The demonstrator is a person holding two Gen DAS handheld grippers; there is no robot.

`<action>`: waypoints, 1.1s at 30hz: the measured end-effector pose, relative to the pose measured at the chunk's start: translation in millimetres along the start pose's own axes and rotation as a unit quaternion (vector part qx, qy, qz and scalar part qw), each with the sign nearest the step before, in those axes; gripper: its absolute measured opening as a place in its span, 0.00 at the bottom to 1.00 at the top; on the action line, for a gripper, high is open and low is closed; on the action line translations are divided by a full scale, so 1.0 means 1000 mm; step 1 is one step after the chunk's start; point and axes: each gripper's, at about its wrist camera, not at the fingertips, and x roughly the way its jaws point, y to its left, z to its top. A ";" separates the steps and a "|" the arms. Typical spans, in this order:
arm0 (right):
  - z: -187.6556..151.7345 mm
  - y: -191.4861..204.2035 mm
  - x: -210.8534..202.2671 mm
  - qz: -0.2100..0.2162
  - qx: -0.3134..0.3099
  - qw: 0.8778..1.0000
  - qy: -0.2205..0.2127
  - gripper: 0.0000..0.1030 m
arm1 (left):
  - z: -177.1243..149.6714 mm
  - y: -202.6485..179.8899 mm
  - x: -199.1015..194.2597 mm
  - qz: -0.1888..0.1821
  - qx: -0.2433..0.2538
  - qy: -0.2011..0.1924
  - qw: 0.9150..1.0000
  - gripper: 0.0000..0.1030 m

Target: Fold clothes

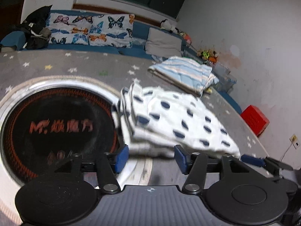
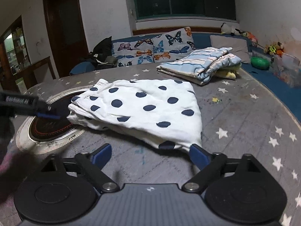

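- The polka-dot garment (image 2: 143, 109) lies folded in layers on the bench (image 2: 244, 116), partly over the round cooktop (image 2: 52, 128).
- A folded striped garment (image 2: 199, 64) lies behind it.
- Whether more folds remain is unclear.
- Left gripper (image 1: 151, 157) and right gripper (image 2: 150, 155) are spread wide, holding nothing.

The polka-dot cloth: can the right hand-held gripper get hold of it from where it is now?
Probably yes. The right hand-held gripper is open, the polka-dot cloth has its near corner just at its right finger, and only bare table lies between.
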 end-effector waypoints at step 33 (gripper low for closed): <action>-0.031 0.021 -0.021 -0.060 0.069 0.996 0.004 1.00 | -0.054 -0.004 -0.033 0.019 0.010 0.022 1.000 1.00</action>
